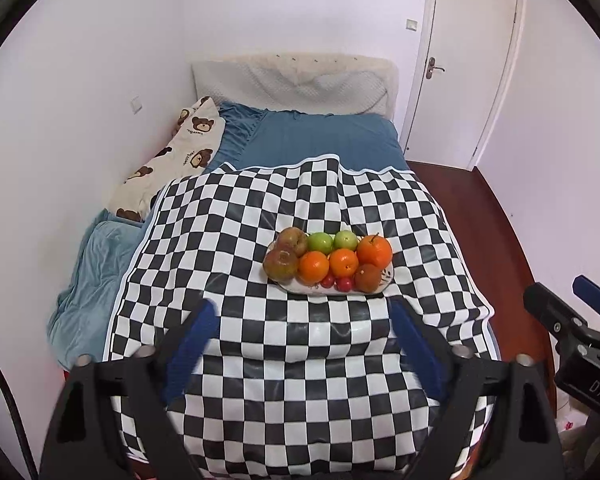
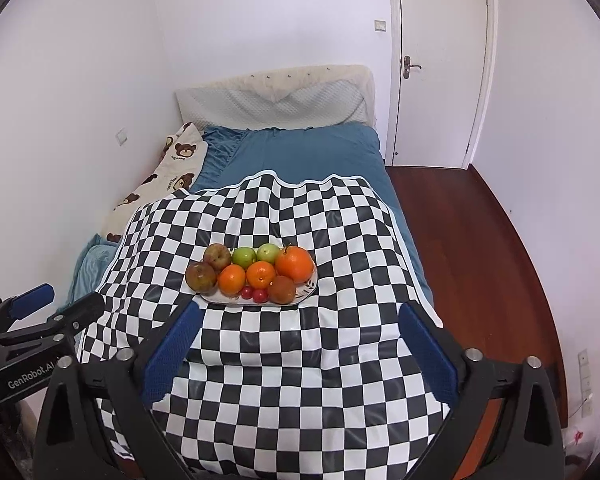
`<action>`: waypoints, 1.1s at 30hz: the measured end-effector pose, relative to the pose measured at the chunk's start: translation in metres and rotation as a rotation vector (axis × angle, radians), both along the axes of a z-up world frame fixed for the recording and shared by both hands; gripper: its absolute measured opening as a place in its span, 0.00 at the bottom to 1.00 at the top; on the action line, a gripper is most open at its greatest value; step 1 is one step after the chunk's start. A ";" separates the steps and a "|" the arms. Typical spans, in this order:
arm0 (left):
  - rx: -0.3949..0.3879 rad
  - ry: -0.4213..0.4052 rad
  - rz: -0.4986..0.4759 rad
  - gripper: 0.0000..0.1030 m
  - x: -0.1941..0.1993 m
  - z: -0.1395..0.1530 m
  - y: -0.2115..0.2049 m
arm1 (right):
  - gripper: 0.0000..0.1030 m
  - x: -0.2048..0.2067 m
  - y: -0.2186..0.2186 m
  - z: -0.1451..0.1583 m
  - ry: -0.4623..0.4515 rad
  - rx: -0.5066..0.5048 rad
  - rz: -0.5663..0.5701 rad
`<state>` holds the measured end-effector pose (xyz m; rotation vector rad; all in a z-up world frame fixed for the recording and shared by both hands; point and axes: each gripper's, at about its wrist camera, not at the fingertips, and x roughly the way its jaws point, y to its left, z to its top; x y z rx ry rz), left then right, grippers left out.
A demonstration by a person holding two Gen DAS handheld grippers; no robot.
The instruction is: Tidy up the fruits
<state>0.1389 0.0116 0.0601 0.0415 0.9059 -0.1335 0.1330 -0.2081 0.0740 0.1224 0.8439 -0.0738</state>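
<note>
A white oval plate (image 1: 386, 278) (image 2: 310, 285) sits on a checkered cloth (image 1: 300, 360) (image 2: 300, 360) on the bed. It holds two reddish apples (image 1: 281, 263), two green apples (image 1: 320, 242), three oranges (image 1: 374, 251), a brown fruit (image 1: 367, 278) and small red tomatoes (image 1: 343, 284). My left gripper (image 1: 302, 314) is open and empty, short of the plate's near edge. My right gripper (image 2: 300, 318) is open and empty, also just short of the plate. Each gripper shows at the edge of the other's view (image 1: 572, 312) (image 2: 48, 308).
The bed has a blue sheet (image 1: 324, 136), a bear-print pillow (image 1: 172, 156) by the left wall and a pale headboard cushion (image 1: 292, 80). A white door (image 1: 468, 60) and red-brown wood floor (image 2: 480, 240) lie to the right.
</note>
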 end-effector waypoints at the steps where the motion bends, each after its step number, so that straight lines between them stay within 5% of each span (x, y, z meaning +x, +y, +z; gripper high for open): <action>1: 0.005 -0.008 0.005 1.00 0.002 -0.002 0.000 | 0.99 0.003 0.000 -0.003 -0.004 -0.001 0.003; 20: 0.080 0.044 0.093 1.00 0.072 -0.065 -0.003 | 0.99 0.088 0.004 -0.090 0.047 -0.041 -0.020; 33: 0.094 0.067 0.088 1.00 0.085 -0.080 -0.003 | 0.99 0.107 0.003 -0.114 0.078 -0.035 -0.040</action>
